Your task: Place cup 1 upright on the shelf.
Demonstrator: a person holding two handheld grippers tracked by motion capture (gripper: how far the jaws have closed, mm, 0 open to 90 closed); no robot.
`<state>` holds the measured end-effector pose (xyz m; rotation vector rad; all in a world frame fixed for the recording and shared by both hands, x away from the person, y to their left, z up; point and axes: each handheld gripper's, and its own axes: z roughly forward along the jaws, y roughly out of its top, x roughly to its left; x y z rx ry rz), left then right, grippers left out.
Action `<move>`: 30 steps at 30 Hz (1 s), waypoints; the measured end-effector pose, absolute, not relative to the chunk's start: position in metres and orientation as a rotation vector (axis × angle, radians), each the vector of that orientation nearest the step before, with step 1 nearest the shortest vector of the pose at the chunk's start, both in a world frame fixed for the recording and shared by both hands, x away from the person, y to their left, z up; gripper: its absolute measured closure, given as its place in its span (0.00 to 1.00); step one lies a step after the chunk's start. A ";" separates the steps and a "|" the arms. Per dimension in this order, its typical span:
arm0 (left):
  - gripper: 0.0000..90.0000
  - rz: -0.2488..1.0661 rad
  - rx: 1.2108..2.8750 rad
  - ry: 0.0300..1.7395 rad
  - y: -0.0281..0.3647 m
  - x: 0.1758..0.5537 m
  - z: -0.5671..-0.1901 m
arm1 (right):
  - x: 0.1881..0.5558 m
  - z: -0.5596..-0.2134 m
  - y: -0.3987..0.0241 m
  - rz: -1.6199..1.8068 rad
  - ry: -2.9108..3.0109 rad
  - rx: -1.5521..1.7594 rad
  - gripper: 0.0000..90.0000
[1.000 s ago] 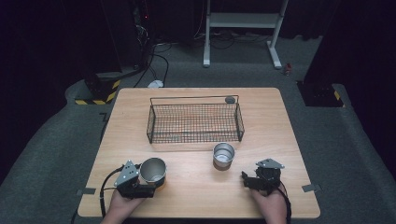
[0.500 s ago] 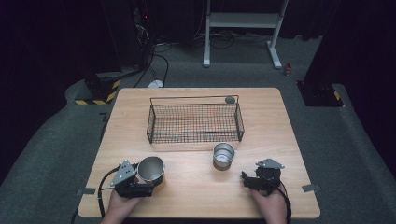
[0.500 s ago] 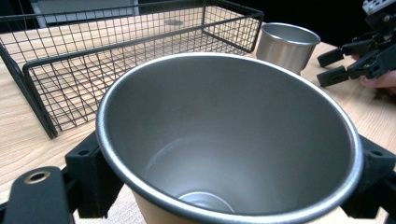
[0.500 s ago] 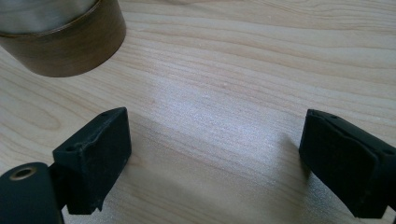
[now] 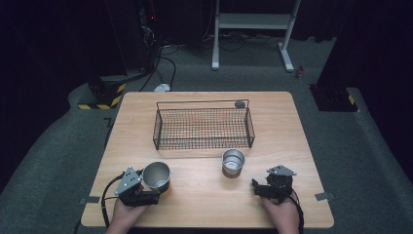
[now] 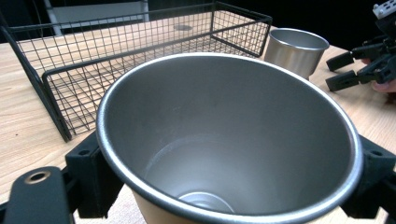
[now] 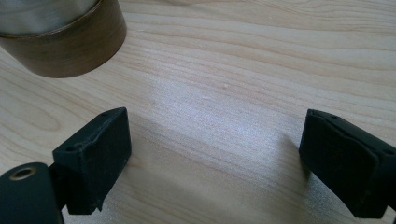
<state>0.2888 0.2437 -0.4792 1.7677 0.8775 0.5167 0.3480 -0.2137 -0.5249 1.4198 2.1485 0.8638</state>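
Note:
A steel cup (image 5: 156, 174) with a tan band low on its wall sits between the jaws of my left gripper (image 5: 151, 190) at the table's front left; the pads (image 6: 88, 172) press on its sides. Its wide mouth (image 6: 224, 140) faces the left gripper view and is empty. A second, smaller steel cup (image 5: 233, 161) stands upright in front of the wire basket (image 5: 202, 141). My right gripper (image 5: 257, 188) rests low at the front right, open, with bare wood between its pads (image 7: 93, 154). That smaller cup (image 7: 56, 37) stands just beyond its left jaw, apart from it.
The black wire basket (image 6: 70, 88) is empty and stands mid-table. A small grey round thing (image 5: 239, 104) lies by its far right corner. The right gripper (image 6: 345, 70) shows past the smaller cup (image 6: 296, 49). Dark floor and cables surround the table (image 5: 292, 126).

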 end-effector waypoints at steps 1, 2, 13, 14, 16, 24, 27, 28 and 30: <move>0.15 0.522 1.765 0.887 0.243 0.289 -0.478 | 0.348 -0.525 -0.214 0.864 2.149 1.419 0.10; 0.15 0.527 1.763 0.891 0.243 0.289 -0.477 | 0.348 -0.525 -0.214 0.864 2.149 1.418 0.10; 0.15 0.582 1.796 0.926 0.233 0.290 -0.469 | 0.348 -0.525 -0.214 0.866 2.150 1.411 0.10; 0.15 0.585 1.796 0.931 0.232 0.290 -0.467 | 0.347 -0.525 -0.214 0.867 2.152 1.412 0.10; 0.15 0.589 1.785 0.937 0.230 0.291 -0.465 | 0.347 -0.525 -0.214 0.867 2.155 1.407 0.10; 0.15 0.575 1.786 0.937 0.226 0.297 -0.461 | 0.347 -0.525 -0.214 0.868 2.156 1.406 0.10; 0.15 0.572 1.783 0.933 0.225 0.298 -0.459 | 0.347 -0.525 -0.214 0.868 2.156 1.406 0.10; 0.15 0.578 1.779 0.930 0.225 0.299 -0.458 | 0.347 -0.525 -0.214 0.868 2.156 1.406 0.10; 0.15 0.579 1.769 0.926 0.225 0.300 -0.456 | 0.347 -0.525 -0.214 0.869 2.156 1.406 0.10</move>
